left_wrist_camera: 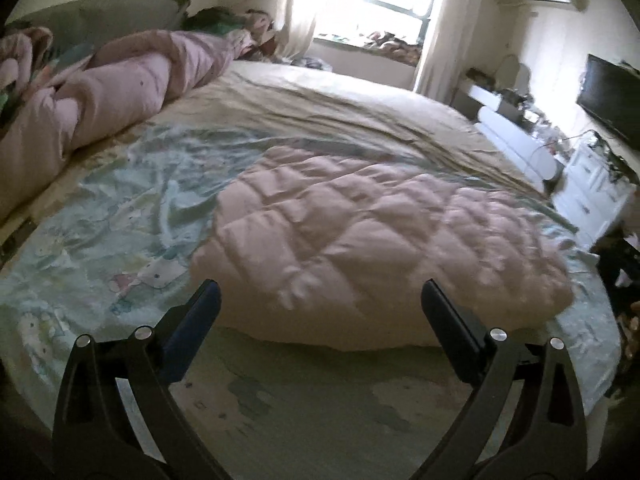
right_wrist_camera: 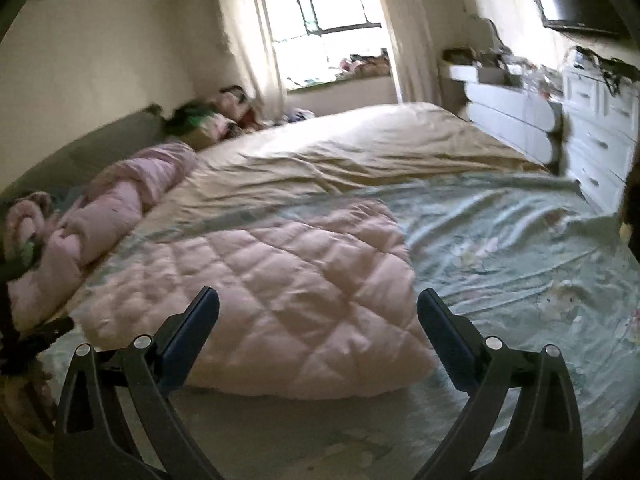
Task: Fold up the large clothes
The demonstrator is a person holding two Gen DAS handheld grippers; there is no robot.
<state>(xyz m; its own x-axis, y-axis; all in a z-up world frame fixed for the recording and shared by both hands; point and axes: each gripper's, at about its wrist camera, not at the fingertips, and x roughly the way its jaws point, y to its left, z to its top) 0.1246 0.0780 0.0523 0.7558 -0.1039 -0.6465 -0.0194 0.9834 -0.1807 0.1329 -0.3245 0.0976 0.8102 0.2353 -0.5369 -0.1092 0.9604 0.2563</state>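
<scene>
bed (left_wrist_camera: 360, 92): large, fills both wrist views, runs away from the grippers toward the window end
green printed sheet (left_wrist_camera: 120, 216): top layer on the near part, wrinkled, cartoon print, passes under both grippers
beige cover (left_wrist_camera: 340, 96): lies on the far half, creased, beyond the green sheet
pink quilted garment (left_wrist_camera: 372, 248): folded into a puffy block, flat on the green sheet, just ahead of the left gripper (left_wrist_camera: 320, 300) and the right gripper (right_wrist_camera: 318, 308), not touching either
rolled pink bedding (left_wrist_camera: 120, 88): bunched along the headboard edge, far left of both grippers
pile of clothes (right_wrist_camera: 208, 120): far left corner, blurred
</scene>
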